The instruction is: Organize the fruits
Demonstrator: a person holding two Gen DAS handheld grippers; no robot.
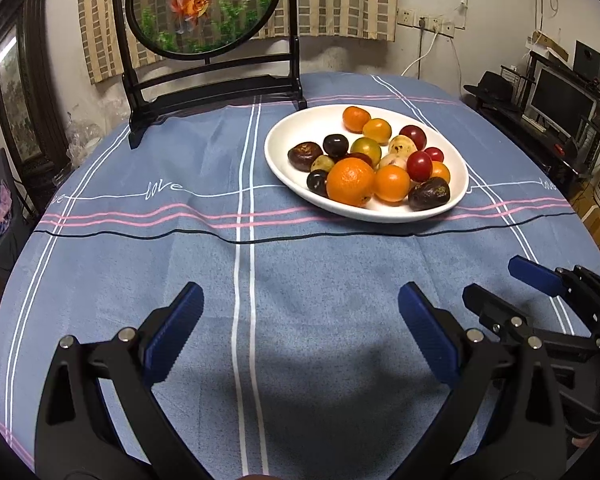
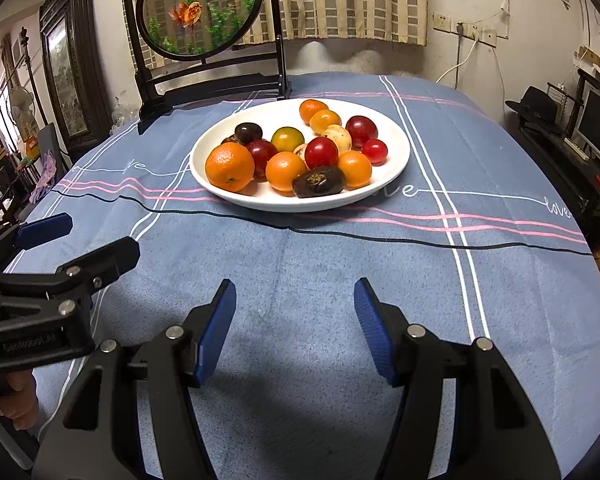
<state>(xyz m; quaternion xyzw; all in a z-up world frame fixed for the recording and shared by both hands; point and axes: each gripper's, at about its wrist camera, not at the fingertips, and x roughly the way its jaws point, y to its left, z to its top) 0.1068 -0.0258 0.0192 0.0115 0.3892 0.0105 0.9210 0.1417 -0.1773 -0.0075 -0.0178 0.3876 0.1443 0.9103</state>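
Note:
A white oval plate [image 1: 288, 176] [image 2: 396, 140] holds several mixed fruits: a large orange [image 1: 350, 181] [image 2: 229, 167], small oranges, red and dark plums, a green-yellow fruit [image 1: 366, 149] [image 2: 287, 139] and a dark brown fruit [image 1: 429, 193] [image 2: 318, 182]. My left gripper [image 1: 300, 300] is open and empty over the blue cloth, well short of the plate. My right gripper [image 2: 295, 296] is open and empty too, also short of the plate. It shows at the right of the left wrist view [image 1: 500, 280]. The left gripper shows at the left of the right wrist view [image 2: 84, 236].
The table wears a blue checked cloth [image 1: 180, 260] [image 2: 500, 280]. A black-framed round goldfish screen [image 1: 204, 8] [image 2: 198, 8] stands at the back left, behind the plate. A desk with a monitor [image 1: 560, 100] stands off the table's right.

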